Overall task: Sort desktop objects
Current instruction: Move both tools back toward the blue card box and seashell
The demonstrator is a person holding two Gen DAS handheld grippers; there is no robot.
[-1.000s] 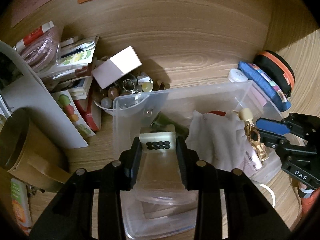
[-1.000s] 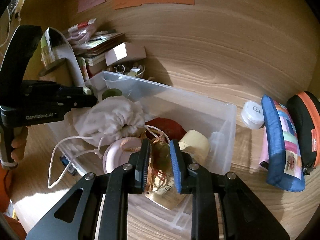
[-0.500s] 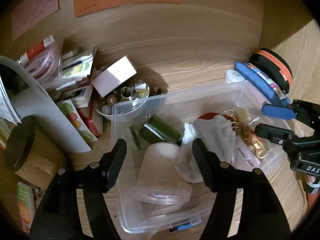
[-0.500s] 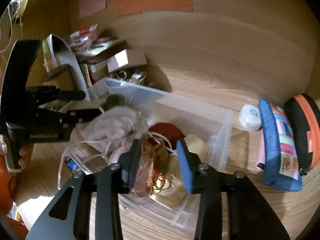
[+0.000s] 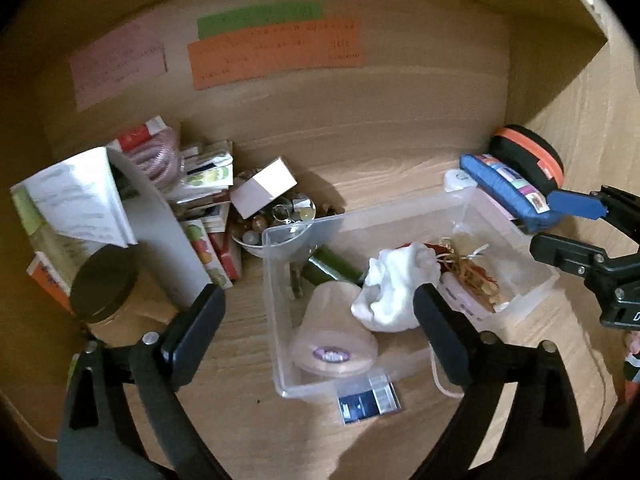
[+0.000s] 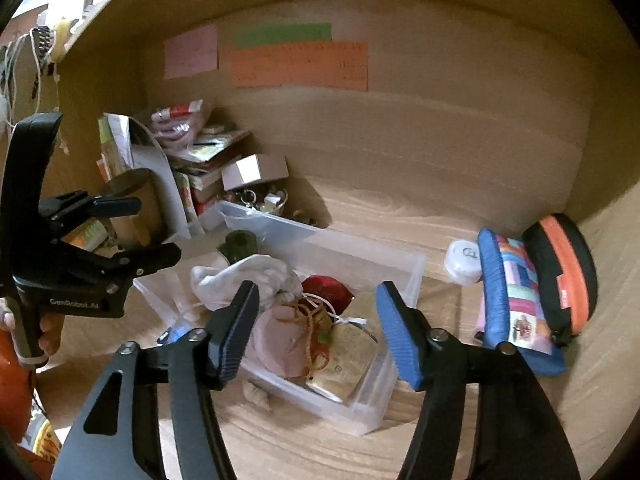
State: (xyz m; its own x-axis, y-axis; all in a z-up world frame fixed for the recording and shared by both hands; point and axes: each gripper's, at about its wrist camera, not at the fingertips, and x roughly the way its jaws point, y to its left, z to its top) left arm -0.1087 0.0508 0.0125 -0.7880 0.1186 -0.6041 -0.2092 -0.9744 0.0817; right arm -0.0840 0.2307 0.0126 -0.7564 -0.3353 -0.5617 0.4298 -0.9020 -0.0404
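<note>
A clear plastic bin [image 5: 276,312] [image 6: 404,280] stands on the wooden desk. In it lie a frosted plastic cup [image 5: 332,340] on its side, a white drawstring pouch [image 5: 396,292] [image 6: 248,276], a dark green bottle [image 5: 332,266], a red item [image 6: 326,286] and a gold packet with tangled cords [image 6: 344,356]. My left gripper [image 5: 316,336] is open and empty, raised above the bin's near end. My right gripper [image 6: 316,332] is open and empty, raised above the gold packet; it also shows at the right of the left wrist view [image 5: 572,228].
A bowl of beads [image 5: 276,216] with a pink-white box [image 5: 264,188], books and packets [image 5: 204,184], and a black-lidded jar [image 5: 104,284] crowd the left. A blue patchwork pouch [image 6: 516,300], an orange-black case [image 6: 560,276] and a white round container [image 6: 464,262] lie at the right. A small dark card [image 5: 368,400] lies beside the bin.
Both grippers opened and pulled back upward. The left let go of the frosted cup, the right let go of the gold packet; both now lie in the bin.
</note>
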